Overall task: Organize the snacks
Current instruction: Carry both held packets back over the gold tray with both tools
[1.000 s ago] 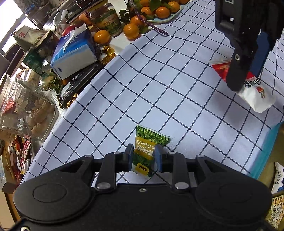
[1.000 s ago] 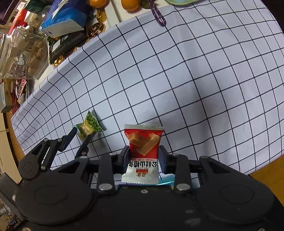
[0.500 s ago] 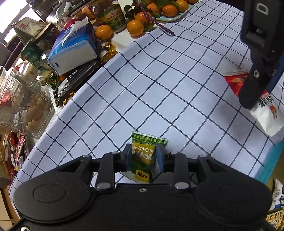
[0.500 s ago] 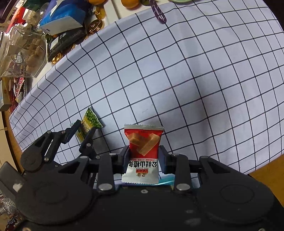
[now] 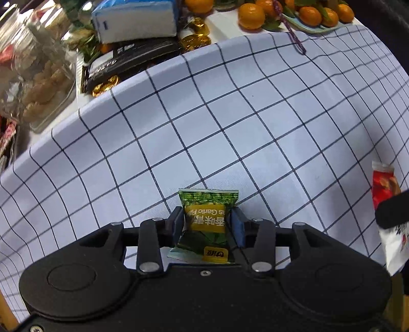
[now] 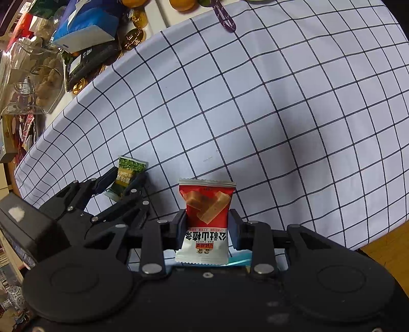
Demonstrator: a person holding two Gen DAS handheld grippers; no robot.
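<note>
A green garlic-pea snack packet [image 5: 205, 217] stands on the checked tablecloth [image 5: 230, 127] between the jaws of my left gripper [image 5: 207, 213]. Those jaws are opening, and a thin gap shows beside each pad. The right wrist view shows the same green packet [image 6: 126, 176] inside the left gripper [image 6: 125, 182] at the lower left. My right gripper [image 6: 207, 217] is shut on a red and white wafer snack packet [image 6: 207, 204], held upright above the cloth. That red packet [image 5: 383, 184] shows at the right edge of the left wrist view.
Along the far left edge of the cloth sit a blue tissue pack [image 5: 133, 20], a black box [image 5: 122, 63], gold foil coins [image 5: 194, 40] and a glass jar of snacks [image 5: 38, 84]. Oranges on a plate [image 5: 314, 15] lie at the back. A purple strip [image 6: 225, 18] rests on the cloth.
The left gripper has rolled and shifted, so the clutter swung toward the top of its view. Its jaws have widened off the green packet. The right gripper and its red packet have not moved.
</note>
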